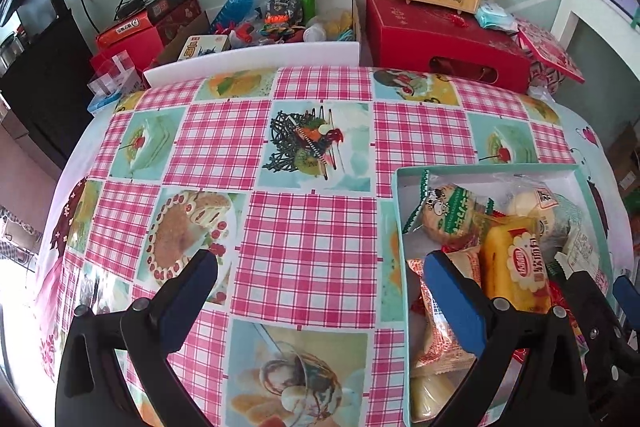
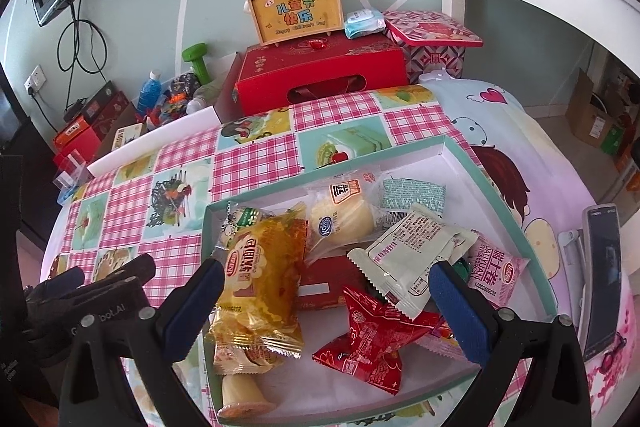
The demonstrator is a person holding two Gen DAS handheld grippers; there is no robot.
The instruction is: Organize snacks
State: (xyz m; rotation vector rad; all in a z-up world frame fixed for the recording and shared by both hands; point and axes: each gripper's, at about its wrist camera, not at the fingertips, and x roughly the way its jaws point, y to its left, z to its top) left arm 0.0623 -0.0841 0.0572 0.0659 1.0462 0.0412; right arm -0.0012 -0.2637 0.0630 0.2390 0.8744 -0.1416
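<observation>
Several wrapped snacks (image 2: 260,267) lie jumbled in the teal-rimmed box (image 2: 500,195) at the surface's (image 1: 312,247) right edge; none lies on the checked cloth. Whether sorting remains, one moment cannot say. Left gripper (image 1: 320,291) and right gripper (image 2: 326,301) hang spread, fingers released. Red gift boxes (image 2: 320,71) crowd the far wall.

The tray (image 1: 400,227) runs off the left wrist view at 5 o'clock. Under the yellow packet (image 2: 260,279), a red box (image 2: 324,287) is half hidden. Packet print is unreadable.
</observation>
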